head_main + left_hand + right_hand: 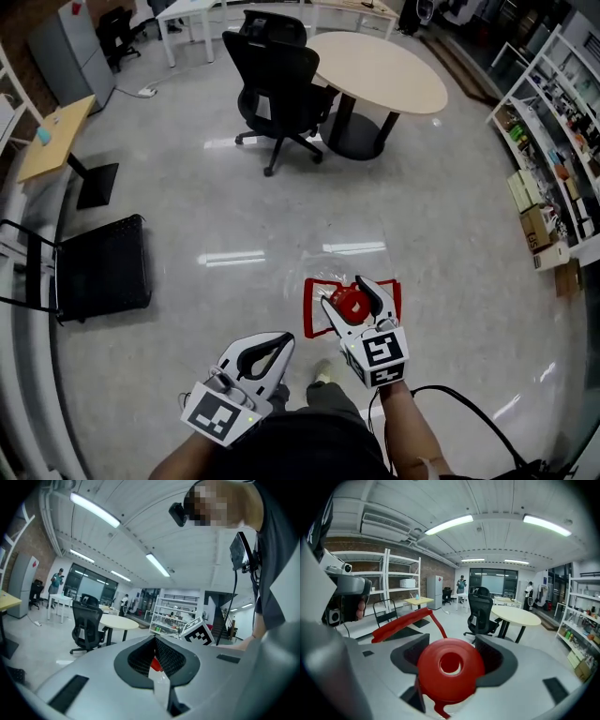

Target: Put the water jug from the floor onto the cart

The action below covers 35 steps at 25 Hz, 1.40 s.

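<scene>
The water jug [330,265] is clear plastic with a red cap [352,303] and a red carry handle [315,312]. It is low over the floor just ahead of the person's feet; I cannot tell whether it rests there. My right gripper [345,291] is shut on the cap, which fills the space between its jaws as the red cap [450,667] in the right gripper view, with the handle [401,623] arching left. My left gripper [281,343] hovers to the jug's left, shut and holding nothing. The black flat cart [103,267] stands on the floor at left.
A black office chair [277,80] and a round beige table [389,70] stand ahead. A small desk [54,136] is at far left, and shelving with boxes [548,159] lines the right side. Glossy grey floor lies between the jug and the cart.
</scene>
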### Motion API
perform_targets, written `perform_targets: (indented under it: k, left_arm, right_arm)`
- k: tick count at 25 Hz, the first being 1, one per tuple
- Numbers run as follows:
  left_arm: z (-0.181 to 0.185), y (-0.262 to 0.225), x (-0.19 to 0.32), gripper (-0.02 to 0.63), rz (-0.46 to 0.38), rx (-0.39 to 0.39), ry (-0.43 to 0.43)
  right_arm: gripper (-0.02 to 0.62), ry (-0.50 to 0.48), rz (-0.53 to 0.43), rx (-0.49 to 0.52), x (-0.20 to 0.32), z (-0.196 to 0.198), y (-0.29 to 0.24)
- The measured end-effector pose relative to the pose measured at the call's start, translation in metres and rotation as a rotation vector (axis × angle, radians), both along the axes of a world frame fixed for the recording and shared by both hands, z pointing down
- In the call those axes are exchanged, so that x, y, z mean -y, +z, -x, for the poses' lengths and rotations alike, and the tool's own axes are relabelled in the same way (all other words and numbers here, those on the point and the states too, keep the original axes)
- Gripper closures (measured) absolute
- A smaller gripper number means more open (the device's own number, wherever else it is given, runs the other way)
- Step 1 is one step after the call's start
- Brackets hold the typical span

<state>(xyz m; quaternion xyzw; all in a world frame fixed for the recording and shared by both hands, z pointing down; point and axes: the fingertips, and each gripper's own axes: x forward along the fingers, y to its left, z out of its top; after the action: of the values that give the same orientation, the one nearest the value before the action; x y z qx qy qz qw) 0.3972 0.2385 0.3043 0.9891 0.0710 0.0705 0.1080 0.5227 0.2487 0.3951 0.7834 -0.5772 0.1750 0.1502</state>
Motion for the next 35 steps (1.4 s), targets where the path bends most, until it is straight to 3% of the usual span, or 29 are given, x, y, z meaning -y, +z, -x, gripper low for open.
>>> perform_targets:
  k: [5,9,14,18,26,35]
  left_arm:
    - [0.027,-0.003,0.017,0.601,-0.008,0.0,-0.12]
    - [0.05,-0.005,0.029,0.601,-0.012,-0.006,-0.277]
    - [0.093,-0.002,0.05,0.601,-0.035,0.045,-0.455]
    - [0.139,-0.014,0.079,0.601,-0.054,-0.008,-0.58]
    - [0.283,-0.013,0.183,0.601,-0.073,-0.053,-0.759]
    - [0.474,-0.02,0.368,0.601,-0.092,-0.032,-0.807]
  right_arm:
    - [0.295,-0.117,0.005,-0.004,0.035,0.025,0.0]
    - [0.295,-0.267,0.013,-0.022,0.064,0.051,0.003]
    - [0.295,-0.454,0.032,-0.042,0.107,0.098,0.01]
    - [0.295,-0.571,0.028,-0.039,0.152,0.151,0.005]
    - [0.295,-0.752,0.019,-0.053,0.274,0.303,0.002]
    - [0.295,-0.751,-0.048,0.016,0.479,0.472,-0.009]
